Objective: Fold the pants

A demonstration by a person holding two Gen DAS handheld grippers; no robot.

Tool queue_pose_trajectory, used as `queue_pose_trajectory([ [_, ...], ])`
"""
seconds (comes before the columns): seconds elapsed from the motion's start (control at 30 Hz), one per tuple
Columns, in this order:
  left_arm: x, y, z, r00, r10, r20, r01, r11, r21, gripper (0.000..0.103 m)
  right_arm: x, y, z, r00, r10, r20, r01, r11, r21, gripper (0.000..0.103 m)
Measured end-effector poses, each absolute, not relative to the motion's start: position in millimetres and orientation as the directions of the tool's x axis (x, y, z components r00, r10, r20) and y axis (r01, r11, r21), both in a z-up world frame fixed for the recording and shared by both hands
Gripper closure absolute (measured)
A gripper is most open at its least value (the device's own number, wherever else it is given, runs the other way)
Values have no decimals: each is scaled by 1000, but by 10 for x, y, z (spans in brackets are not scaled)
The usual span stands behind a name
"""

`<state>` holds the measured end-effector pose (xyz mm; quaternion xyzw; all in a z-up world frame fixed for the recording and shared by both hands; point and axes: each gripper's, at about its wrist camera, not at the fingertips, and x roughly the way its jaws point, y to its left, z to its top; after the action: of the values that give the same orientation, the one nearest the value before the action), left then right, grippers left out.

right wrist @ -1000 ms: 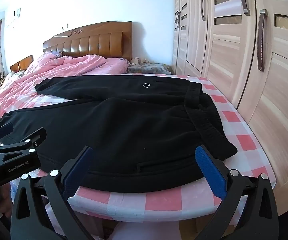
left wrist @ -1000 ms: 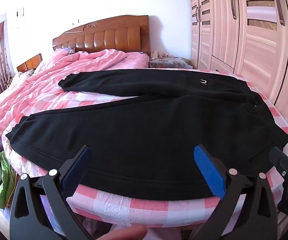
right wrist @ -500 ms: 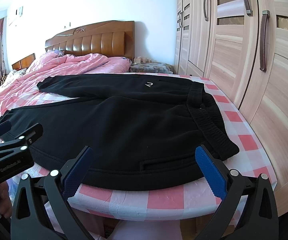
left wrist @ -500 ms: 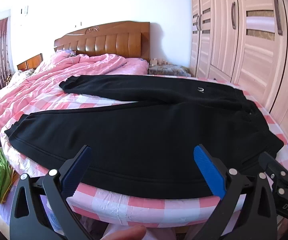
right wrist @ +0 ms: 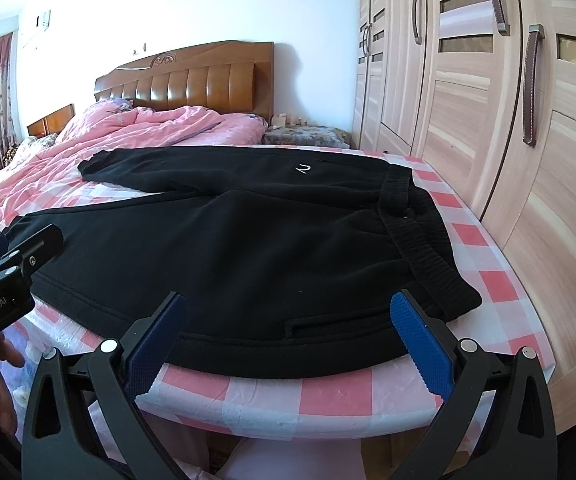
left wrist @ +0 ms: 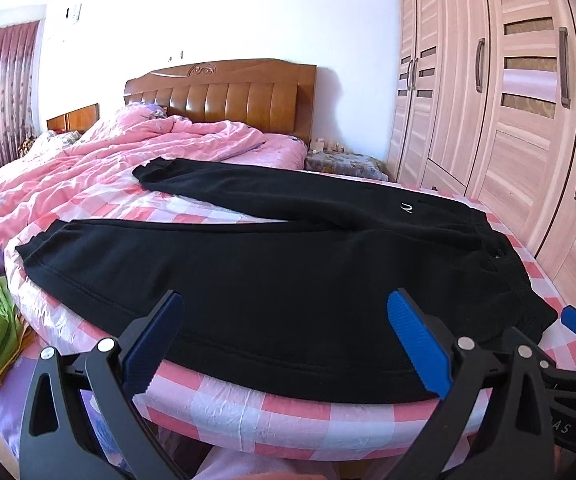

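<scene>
Over the last second both grippers have drawn back a little from the black fleece pants (left wrist: 288,280), so more of the pink checked bed (left wrist: 272,412) edge shows beneath them; folding has not begun. The pants lie flat on that bed, waistband toward the pale wooden wardrobe (left wrist: 527,120). Count: one pair of pants, two legs spread apart, two grippers. The left gripper (left wrist: 288,344) and right gripper (right wrist: 291,340) both have jaws released, holding nothing.
</scene>
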<state>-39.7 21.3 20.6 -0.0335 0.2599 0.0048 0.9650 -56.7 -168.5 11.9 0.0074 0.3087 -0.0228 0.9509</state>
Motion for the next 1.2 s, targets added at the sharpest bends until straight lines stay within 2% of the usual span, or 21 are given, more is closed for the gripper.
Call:
queue_pose_trajectory([
  [0.93,-334,188,22,833,-27,-553,-6,998,-58,1,-559,-1725,-15,798,-21,-603,52,998,34,4],
  [1.2,-332,213,29,836,-19,-548,-17,998,-60,1,-625,-1675,55,826,-19,-563,38,999,22,4],
])
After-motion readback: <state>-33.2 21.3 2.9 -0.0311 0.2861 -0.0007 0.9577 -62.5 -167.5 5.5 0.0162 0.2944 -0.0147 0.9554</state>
